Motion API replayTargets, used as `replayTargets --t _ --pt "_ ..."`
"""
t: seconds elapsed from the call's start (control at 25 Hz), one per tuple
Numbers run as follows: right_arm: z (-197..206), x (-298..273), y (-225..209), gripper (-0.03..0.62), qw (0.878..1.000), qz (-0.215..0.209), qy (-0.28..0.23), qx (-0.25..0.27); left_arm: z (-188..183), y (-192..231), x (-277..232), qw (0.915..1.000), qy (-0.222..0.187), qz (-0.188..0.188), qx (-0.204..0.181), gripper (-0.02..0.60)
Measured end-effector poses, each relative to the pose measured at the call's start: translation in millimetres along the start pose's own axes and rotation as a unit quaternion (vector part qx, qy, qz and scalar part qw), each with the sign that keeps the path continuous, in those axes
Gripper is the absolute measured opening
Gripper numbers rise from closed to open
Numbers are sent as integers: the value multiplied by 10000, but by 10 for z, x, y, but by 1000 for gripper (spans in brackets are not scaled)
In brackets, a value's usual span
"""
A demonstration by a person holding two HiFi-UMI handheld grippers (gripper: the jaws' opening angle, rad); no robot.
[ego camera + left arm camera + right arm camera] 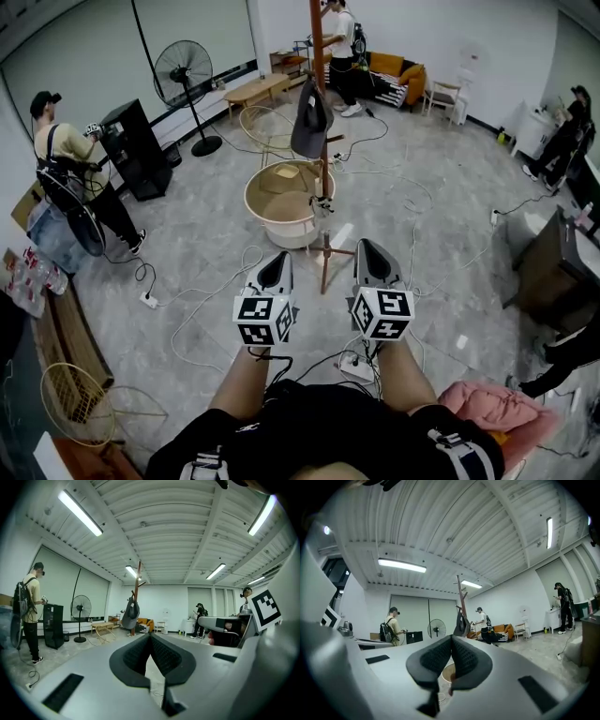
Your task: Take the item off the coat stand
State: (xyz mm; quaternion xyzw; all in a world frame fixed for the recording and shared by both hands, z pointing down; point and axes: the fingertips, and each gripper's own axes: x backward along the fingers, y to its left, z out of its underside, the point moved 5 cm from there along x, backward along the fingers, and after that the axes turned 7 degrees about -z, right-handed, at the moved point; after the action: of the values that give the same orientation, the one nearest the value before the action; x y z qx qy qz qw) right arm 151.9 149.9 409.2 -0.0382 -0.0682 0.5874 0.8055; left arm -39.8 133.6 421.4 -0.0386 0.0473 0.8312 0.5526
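A wooden coat stand (322, 141) rises from the floor ahead of me, with a dark grey cap (311, 120) hanging on one of its pegs. A round beige basket (272, 217) stands at its foot. My left gripper (277, 265) and right gripper (368, 249) are held low and side by side, well short of the stand, on either side of its base. Both are shut with nothing between the pads. In the left gripper view the cap (131, 611) and coat stand (138, 581) appear far beyond the left gripper (150, 636). The right gripper (452, 638) likewise faces the distant cap (461, 624).
Cables and a power strip (356, 367) lie on the floor near my legs. A standing fan (185, 70), a black cabinet (136, 150) and wire baskets (267, 127) stand to the left and behind. Several people stand round the room. A pink garment (487, 408) lies at the lower right.
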Motion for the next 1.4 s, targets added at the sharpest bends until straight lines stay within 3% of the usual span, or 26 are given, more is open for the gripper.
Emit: replayTargets --t 0.4,0.72,0.96,1.4 --pt "32 -173 -327 15 9998 -7 33 -212 -15 -113 -341 10000 -7 9 -65 12" --pt "177 -843 -536 15 9998 180 53 -86 -7 242 -994 9999 -76 83 -48 11" --pt "222 -1760 -689 15 9996 266 78 80 45 759 -1845 9999 69 115 4 12" --pt "27 -3838 -966 15 9982 586 -11 134 -510 1869 -3722 9983 -61 577 14 11"
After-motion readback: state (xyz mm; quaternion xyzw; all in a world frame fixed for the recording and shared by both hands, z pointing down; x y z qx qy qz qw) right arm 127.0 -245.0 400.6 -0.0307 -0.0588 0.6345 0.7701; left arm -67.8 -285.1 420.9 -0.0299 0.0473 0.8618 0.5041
